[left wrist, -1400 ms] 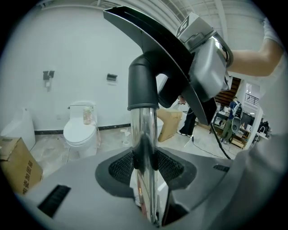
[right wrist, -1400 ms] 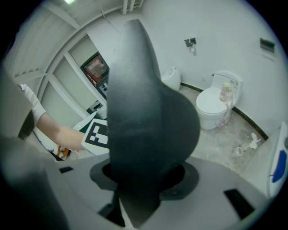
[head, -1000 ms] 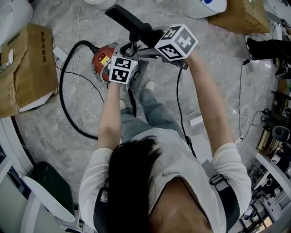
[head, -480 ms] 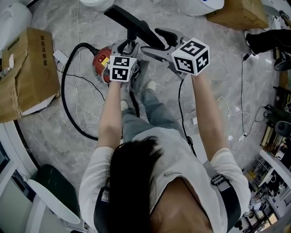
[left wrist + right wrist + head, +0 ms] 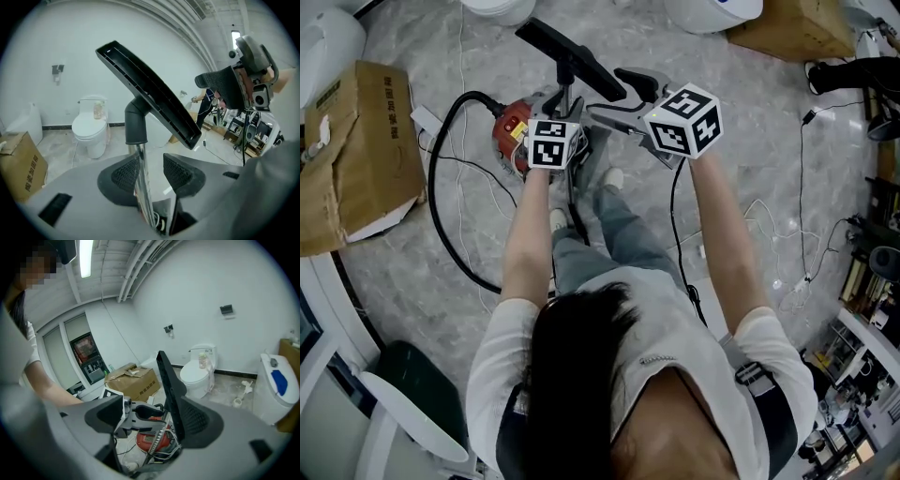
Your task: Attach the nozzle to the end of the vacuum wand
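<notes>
Item: black floor nozzle (image 5: pixel 150 89), its neck seated over the upper end of the chrome wand (image 5: pixel 140 173), raised aslant above the floor (image 5: pixel 750 187).

Left tongs (image 5: pixel 152 168): spread, having just been opening. The wand stood between them, close against the left pad (image 5: pixel 124 173) and clear of the other.

Right tongs (image 5: pixel 150 413): spread wide. The nozzle's edge lay just beside one pad (image 5: pixel 194 420), well apart from the other, and was not pinched.

Below: red vacuum canister (image 5: pixel 511 131) with black hose (image 5: pixel 436 187) looped on the floor.

Surroundings: cardboard box (image 5: pixel 356 141) and toilet (image 5: pixel 91 126).
</notes>
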Available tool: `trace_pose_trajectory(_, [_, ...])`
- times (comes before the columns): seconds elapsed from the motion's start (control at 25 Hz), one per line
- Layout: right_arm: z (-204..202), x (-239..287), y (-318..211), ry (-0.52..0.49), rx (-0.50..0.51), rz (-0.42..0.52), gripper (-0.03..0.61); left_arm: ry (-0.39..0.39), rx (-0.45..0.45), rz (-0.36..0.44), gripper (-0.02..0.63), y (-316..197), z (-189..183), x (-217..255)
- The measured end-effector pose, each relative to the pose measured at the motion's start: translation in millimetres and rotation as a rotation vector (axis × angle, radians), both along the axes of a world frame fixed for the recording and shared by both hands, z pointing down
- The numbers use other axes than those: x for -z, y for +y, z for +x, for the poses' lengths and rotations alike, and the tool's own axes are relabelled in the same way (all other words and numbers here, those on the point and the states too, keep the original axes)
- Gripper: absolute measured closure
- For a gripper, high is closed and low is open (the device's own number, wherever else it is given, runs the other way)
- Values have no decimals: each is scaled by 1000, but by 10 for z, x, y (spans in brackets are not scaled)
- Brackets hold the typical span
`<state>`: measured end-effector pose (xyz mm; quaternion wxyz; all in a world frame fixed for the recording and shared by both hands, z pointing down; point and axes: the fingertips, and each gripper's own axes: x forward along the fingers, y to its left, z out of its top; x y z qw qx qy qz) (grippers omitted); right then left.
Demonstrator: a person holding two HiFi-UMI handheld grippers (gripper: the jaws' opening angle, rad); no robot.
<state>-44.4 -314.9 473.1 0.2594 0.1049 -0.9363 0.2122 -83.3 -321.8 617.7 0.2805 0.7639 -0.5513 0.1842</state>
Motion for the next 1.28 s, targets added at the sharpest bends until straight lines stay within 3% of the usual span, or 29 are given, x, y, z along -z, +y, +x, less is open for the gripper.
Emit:
trace_pose_trajectory(0.4, [0,-77,-15,-17,-26,-3,208,60,82,24,453,145,-104,83])
trace_pose_trajectory(0.48, [0,-57,19,-32,-45,1,209,78,113,37,425,194,-145,157])
trace_pose_trajectory(0.84, [84,-124,219,-68,-202,-39,209,146,195,91,408,397,-209,621])
trace_pose_trajectory(1.28, [169,99,357,-133,-444,19,210,84,199,186,408,822,-309,1231])
